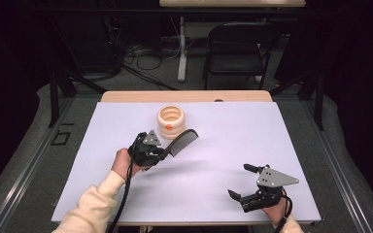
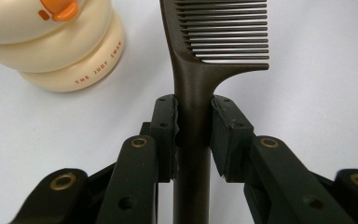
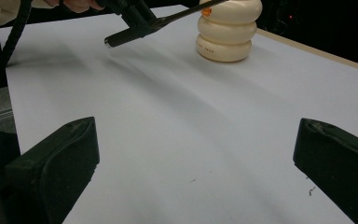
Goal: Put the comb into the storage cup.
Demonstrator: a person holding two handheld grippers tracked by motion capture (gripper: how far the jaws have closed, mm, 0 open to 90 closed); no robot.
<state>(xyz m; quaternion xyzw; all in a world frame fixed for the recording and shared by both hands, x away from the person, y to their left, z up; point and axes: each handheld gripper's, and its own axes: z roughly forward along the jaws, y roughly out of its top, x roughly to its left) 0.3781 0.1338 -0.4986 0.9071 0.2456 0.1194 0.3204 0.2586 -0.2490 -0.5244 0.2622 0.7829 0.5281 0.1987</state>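
A dark comb (image 1: pixel 183 141) hangs above the white sheet, its teeth end pointing toward the cream ringed pot (image 1: pixel 171 120). My left gripper (image 1: pixel 164 153) is shut on the comb's handle (image 2: pixel 193 126); both pads press its sides in the left gripper view, and the toothed part (image 2: pixel 223 32) reaches out beyond them. The cream pot (image 2: pixel 51 42), with an orange mark and lettering on its side, stands just left of the comb in that view. My right gripper (image 1: pixel 239 180) rests open at the near right, nothing between its jaws. In the right gripper view the comb's handle end (image 3: pixel 121 37) and the pot (image 3: pixel 226 32) lie far ahead.
A white sheet (image 1: pixel 272 141) covers most of the wooden table (image 1: pixel 126 96). Beyond the table stand a black folding chair (image 1: pixel 235 48), a table leg and floor cables. Dark frame rails run along both sides.
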